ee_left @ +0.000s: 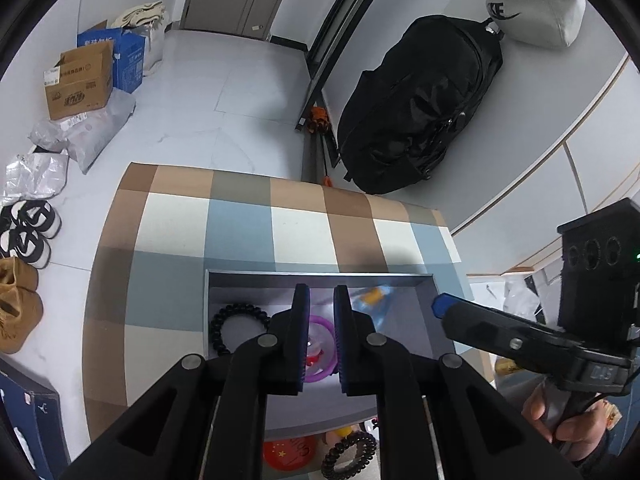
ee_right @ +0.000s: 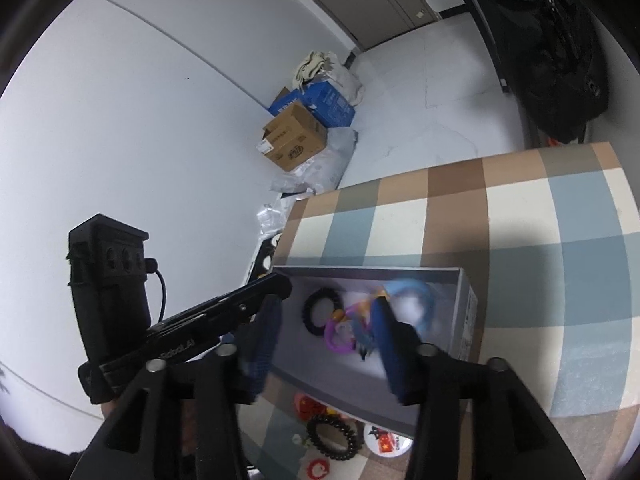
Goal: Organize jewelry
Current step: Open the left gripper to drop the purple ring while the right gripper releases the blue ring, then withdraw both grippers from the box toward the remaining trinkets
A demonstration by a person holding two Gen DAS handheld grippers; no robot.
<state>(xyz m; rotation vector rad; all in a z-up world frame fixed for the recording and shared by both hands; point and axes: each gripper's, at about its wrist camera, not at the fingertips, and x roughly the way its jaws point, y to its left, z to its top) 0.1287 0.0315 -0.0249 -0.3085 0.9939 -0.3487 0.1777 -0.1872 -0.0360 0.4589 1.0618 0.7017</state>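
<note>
A shallow grey box stands on a checked cloth. Inside lie a black bead bracelet, a purple ring and a blurred light-blue and orange piece. My left gripper hangs over the box's middle, shut, with nothing between its pads. My right gripper is over the box too, open and holding nothing, the blue piece just beyond its right finger. In front of the box lie a black spiral hair tie and a red badge.
A white and red badge and a small red ring lie on the cloth's near side. On the floor are a black backpack, cardboard boxes and shoes. A hand holds the right gripper's handle.
</note>
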